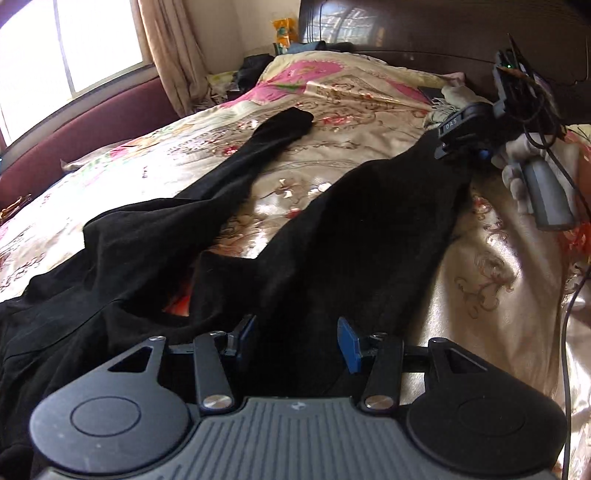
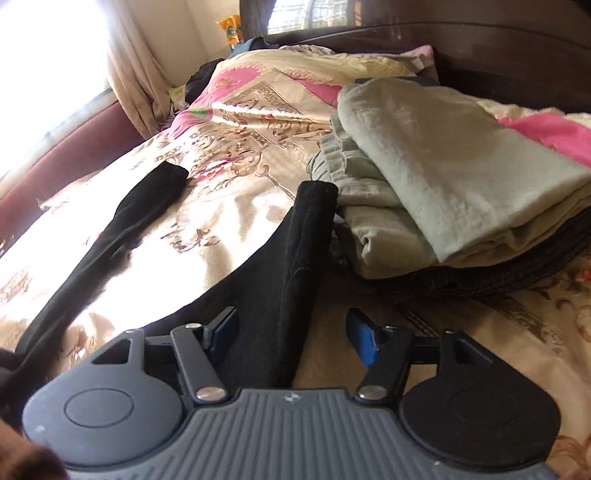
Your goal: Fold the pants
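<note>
Black pants (image 1: 351, 229) lie spread on the floral bed cover, legs apart in a V. The left leg (image 1: 258, 147) runs toward the window, the right leg (image 1: 388, 206) toward the headboard. My left gripper (image 1: 299, 341) is open, its blue pads either side of the pants near the crotch and waist. My right gripper (image 2: 295, 332) is open over the right leg (image 2: 295, 251), near its cuff; it shows in the left wrist view (image 1: 458, 144) at that cuff. The other leg (image 2: 122, 221) lies to the left.
A stack of folded pale green and dark clothes (image 2: 443, 184) sits right beside the right cuff. A dark headboard (image 1: 424, 33) stands at the back. A maroon bed side (image 1: 92, 125), curtain and window run along the left. Cables (image 1: 569, 295) hang at the right.
</note>
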Tool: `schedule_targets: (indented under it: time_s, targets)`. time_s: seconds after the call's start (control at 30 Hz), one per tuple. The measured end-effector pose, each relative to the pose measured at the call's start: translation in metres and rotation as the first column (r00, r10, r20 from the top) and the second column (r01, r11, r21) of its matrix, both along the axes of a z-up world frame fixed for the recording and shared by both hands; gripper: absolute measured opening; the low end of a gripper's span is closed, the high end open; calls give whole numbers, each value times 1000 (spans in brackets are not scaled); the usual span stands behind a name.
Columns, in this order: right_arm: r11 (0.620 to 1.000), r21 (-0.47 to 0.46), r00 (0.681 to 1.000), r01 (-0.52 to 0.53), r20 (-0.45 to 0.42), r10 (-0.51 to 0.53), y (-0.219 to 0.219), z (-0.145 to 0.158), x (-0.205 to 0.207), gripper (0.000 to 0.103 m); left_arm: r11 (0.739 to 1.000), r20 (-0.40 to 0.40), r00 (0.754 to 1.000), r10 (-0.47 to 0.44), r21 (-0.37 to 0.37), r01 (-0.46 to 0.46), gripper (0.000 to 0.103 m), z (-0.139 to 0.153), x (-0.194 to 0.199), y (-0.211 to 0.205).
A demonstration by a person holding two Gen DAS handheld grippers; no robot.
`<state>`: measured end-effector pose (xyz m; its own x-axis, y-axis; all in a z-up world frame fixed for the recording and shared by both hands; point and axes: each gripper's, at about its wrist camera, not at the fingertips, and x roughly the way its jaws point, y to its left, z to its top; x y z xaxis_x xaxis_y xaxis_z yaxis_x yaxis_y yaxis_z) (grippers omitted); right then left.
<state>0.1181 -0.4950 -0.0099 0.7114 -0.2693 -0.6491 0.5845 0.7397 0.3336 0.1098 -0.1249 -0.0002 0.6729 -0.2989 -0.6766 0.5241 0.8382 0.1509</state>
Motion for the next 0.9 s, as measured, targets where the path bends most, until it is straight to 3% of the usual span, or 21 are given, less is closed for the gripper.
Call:
schedule_targets:
  time_s: [0.03, 0.07, 0.27, 0.33, 0.37, 0.43, 0.47, 0.53, 0.63, 0.7, 0.77, 0.83, 0.9]
  targets:
    - [998, 60, 1000, -2, 20, 1, -6, 0, -9, 3, 1000, -7, 1000, -7, 6, 7, 61, -2, 3, -5]
    - [996, 88, 999, -2, 47, -3, -8, 4, -16, 4, 1000, -11, 1000, -12, 6, 12, 61, -2, 4, -8]
    - [999, -3, 987, -51, 153, 51, 10, 52, -100, 4, 998, -10, 998, -57, -28, 57, 61, 0, 0, -16]
    - [998, -53, 995, -33, 95, 38, 9, 46, -113, 6, 997, -26, 997, -68, -24, 67, 62, -6, -2, -19]
    - [997, -68, 999, -30, 23, 32, 4, 36, -110, 11, 997, -42, 996, -75, -14, 74, 63, -12, -3, -22]
    - [999, -52, 995, 2, -95, -7, -2, 15, -106, 11, 997, -59, 995, -75, 12, 76, 63, -22, -4, -24]
    - [999, -42, 994, 8, -111, -13, -2, 12, -108, 12, 997, -58, 996, -71, 17, 72, 63, -21, -5, -23]
    - [998, -53, 998, 29, -55, -32, 3, 22, -121, 12, 998, -34, 997, -67, -2, 67, 64, -12, -10, -14]
    - [984, -178, 999, 26, -34, -32, 25, 46, -132, 19, 999, -13, 999, -45, -16, 45, 66, 1, -16, 7]
    - [960, -280, 999, -15, -43, 4, 47, 57, -134, 28, 1000, -22, 999, -25, 6, 25, 70, 0, -16, 20]
    - [934, -349, 996, -80, -53, 66, 72, 64, -132, 28, 998, -27, 1000, 12, 57, -10, 70, -8, -17, 36]
    - [921, -359, 989, -149, -48, 141, 94, 69, -124, 29, 997, -54, 997, 48, 71, -44, 70, -15, -20, 55]
    - [906, -318, 960, -279, -62, 274, 118, 71, -104, 33, 997, -87, 994, 71, 25, -69, 70, -11, -23, 74]
